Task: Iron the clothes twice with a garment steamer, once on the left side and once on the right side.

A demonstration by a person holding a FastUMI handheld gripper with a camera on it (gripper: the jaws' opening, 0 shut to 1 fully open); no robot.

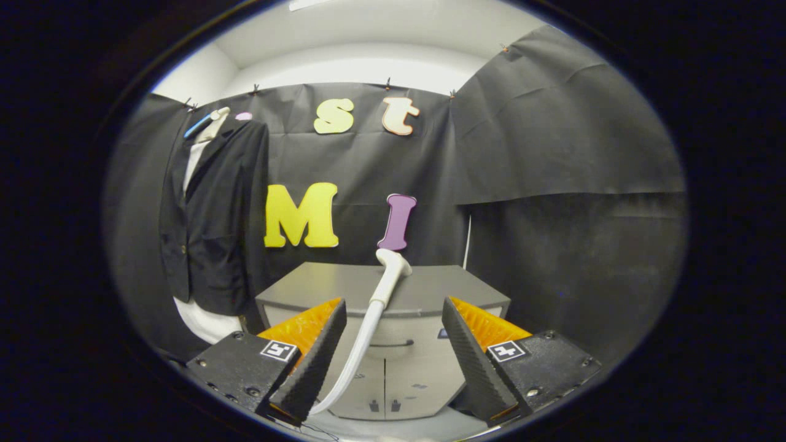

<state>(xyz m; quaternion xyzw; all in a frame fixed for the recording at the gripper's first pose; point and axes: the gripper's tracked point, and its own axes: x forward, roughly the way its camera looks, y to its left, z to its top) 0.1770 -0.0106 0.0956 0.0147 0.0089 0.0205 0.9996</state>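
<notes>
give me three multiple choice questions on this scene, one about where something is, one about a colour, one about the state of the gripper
1. Where does the steamer head lie?
A. on top of the grey cabinet
B. hooked on the jacket
C. on the floor

2. What colour is the jacket hanging beside the cabinet?
A. red
B. black
C. yellow

3. What are the fingers of the gripper doing?
A. pressed shut on the steamer hose
B. pressed shut on the jacket
C. spread open, holding nothing

Answers:
1 A: the white head rests on the cabinet's top, its hose trailing down the front.
2 B: the jacket is black, over a white garment.
3 C: a wide gap parts the fingers; the hose runs between them but only near one finger, not pinched by both.
</notes>
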